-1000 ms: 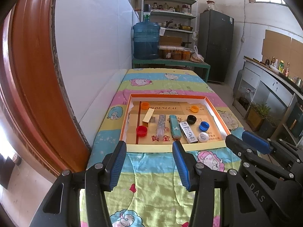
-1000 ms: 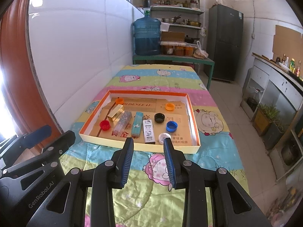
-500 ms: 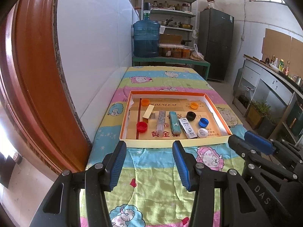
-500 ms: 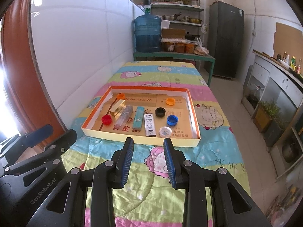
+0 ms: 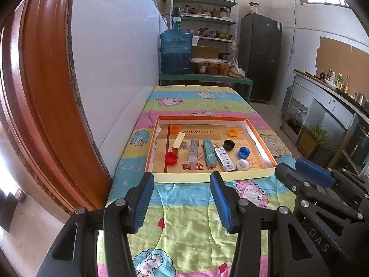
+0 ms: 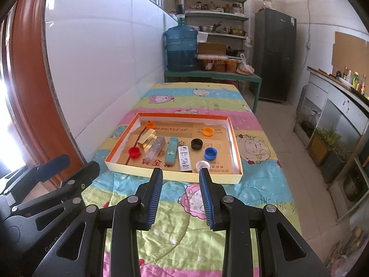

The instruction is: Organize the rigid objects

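Hovering short of the tray [image 5: 214, 176], left gripper [image 5: 182, 185] and right gripper [image 6: 181, 182] gape empty; only the right view hides part of the white cap [image 6: 202, 163].

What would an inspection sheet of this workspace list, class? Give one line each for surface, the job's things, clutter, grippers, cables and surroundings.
Surface: cartoon-print cloth over the table.
Job's things: shallow box holding a red cap, two orange caps, black cap, blue cap, white cap, gold box and three long packets, all lying apart.
Clutter: nothing seen.
Grippers: left gripper and right gripper open, empty, short of the box.
Cables: nothing seen.
Surroundings: water jug, shelves, fridge.
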